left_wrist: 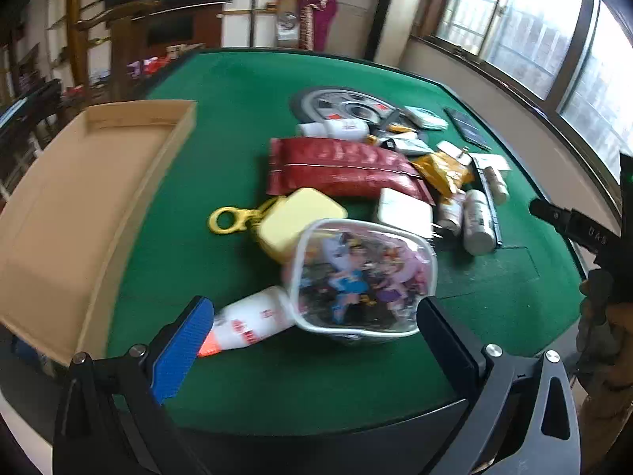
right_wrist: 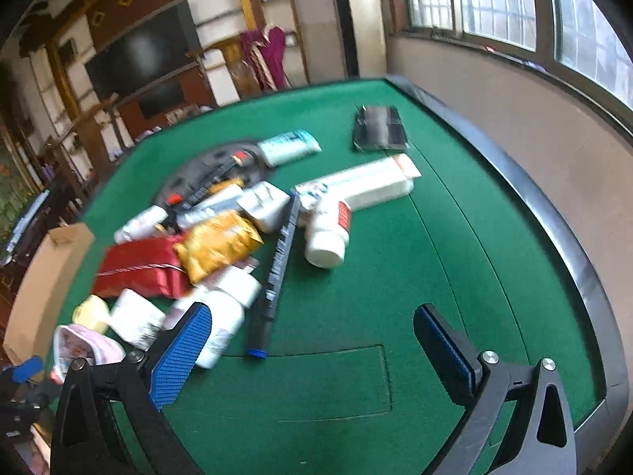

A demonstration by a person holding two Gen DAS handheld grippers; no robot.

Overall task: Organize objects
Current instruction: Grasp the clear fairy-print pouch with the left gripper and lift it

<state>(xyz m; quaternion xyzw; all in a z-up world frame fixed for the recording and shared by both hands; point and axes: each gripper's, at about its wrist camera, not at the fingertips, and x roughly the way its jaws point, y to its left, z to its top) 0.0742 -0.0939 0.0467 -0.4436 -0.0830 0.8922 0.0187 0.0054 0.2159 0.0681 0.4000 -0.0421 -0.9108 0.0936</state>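
Though motion blur smears the clutter's labels, both the left tool and right tool gape apart, empty.

This looked like a lived-in home. A green felt-topped counter with a dark raised rim stood beside a wide window. Behind it were carved dark wood shelving, a large black television on the wall, and magenta clothes hanging up.

Matt green felt table (glossy clear plastic pouch), cardboard box.
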